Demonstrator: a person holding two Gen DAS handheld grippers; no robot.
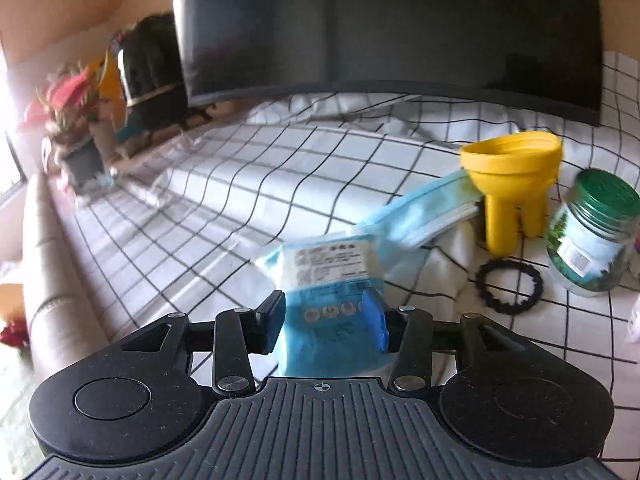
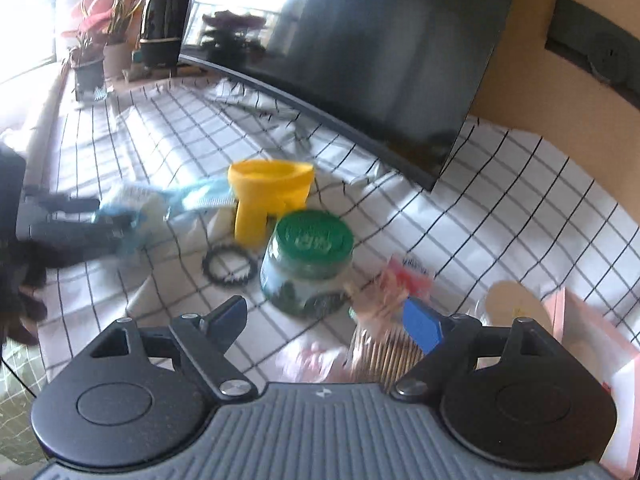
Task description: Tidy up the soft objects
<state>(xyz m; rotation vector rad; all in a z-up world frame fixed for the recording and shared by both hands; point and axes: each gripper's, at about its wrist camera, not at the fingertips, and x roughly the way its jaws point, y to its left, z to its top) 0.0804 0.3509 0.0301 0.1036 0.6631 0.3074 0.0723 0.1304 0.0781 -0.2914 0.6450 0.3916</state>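
My left gripper [image 1: 324, 320] is shut on a blue and white soft packet [image 1: 328, 280], which stands upright between the blue pads above the checked cloth [image 1: 240, 200]. A light blue face mask [image 1: 424, 212] lies just beyond it, reaching to the yellow stand. In the right wrist view the left gripper [image 2: 100, 216] shows blurred at the left with the blue packet [image 2: 128, 208]. My right gripper [image 2: 324, 320] is open wide. A pink-topped pack of thin sticks [image 2: 384, 344] lies between its fingers, close to the right finger [image 2: 422, 324]; blur hides whether they touch.
A yellow stand [image 1: 512, 176], a green-lidded jar [image 1: 592, 236] and a black toothed ring [image 1: 508, 286] sit at the right. A dark screen [image 1: 384, 32] spans the back. Potted plants [image 1: 72, 120] stand far left. A pink box [image 2: 592, 340] is at my right.
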